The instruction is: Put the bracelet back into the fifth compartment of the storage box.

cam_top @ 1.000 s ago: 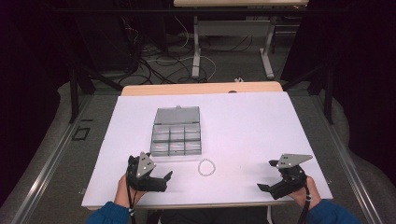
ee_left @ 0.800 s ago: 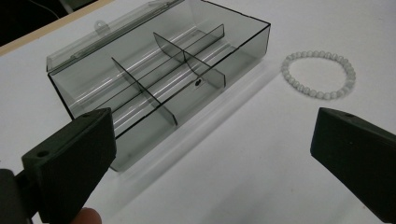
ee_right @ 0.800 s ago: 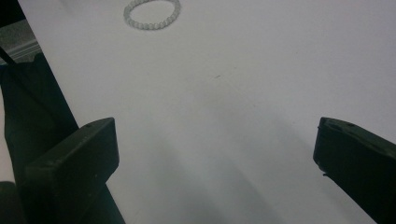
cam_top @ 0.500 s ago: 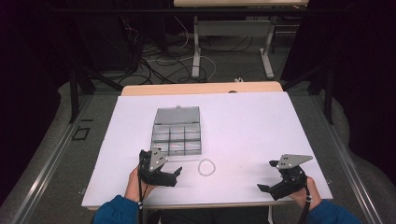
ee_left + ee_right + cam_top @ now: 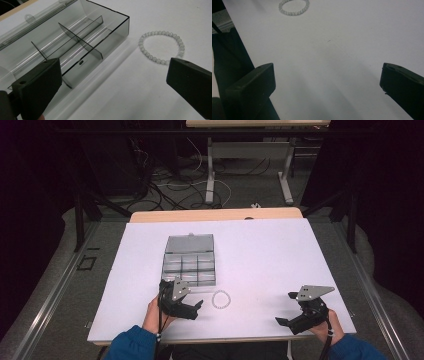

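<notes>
At the table's near edge, my left gripper (image 5: 192, 306) has advanced toward the bead bracelet (image 5: 221, 299) over the last second, jaws wide apart and empty. I see the bracelet at two o'clock between them, just beside the open compartment box (image 5: 190, 262). My right gripper (image 5: 290, 320) has stayed put, gaping, holding nothing. I judge a pickup imminent.

Two handheld grippers, black and angular, each with a pair of blocky matte black jaws bearing a small round hole near the tip. Left gripper (image 5: 192, 309) topped by a grey three-cornered plate with pale screw heads; right gripper (image 5: 286, 321) topped by a like plate. Thin black cable trailing from each. Blue sleeves (image 5: 131, 344) on both forearms.
</notes>
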The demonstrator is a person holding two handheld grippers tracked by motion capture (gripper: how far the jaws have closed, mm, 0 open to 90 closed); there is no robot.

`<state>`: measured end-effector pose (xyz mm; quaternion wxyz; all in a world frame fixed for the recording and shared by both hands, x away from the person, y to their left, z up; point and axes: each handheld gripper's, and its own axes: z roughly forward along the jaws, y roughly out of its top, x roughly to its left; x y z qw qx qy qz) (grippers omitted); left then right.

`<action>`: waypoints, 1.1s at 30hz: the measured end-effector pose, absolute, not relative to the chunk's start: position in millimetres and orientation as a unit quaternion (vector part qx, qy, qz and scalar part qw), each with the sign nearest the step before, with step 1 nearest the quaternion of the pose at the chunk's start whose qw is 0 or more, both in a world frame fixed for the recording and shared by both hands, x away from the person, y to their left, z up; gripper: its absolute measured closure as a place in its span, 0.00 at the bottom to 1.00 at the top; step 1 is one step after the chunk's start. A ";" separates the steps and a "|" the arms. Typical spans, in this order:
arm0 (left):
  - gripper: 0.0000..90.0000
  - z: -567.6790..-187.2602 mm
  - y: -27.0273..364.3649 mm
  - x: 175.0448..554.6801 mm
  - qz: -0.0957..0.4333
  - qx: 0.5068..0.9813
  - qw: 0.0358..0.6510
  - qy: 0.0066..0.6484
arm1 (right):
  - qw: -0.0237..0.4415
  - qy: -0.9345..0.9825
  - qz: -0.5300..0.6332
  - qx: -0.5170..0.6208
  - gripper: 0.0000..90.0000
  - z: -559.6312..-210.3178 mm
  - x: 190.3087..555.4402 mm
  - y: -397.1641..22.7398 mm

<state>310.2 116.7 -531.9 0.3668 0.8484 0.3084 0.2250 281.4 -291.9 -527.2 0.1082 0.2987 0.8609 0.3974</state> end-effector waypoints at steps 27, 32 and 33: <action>0.21 -537.4 76.4 320.7 0.194 0.865 0.336 0.319 | 0.109 0.862 0.398 0.295 0.00 -528.3 282.1 -291.3; 0.33 -539.8 70.3 322.8 0.183 0.868 0.334 0.319 | 0.112 0.860 0.400 0.296 0.00 -528.8 281.8 -290.7; 0.37 -540.2 69.6 323.7 0.181 0.870 0.331 0.317 | 0.112 0.858 0.403 0.297 0.00 -529.4 281.7 -290.2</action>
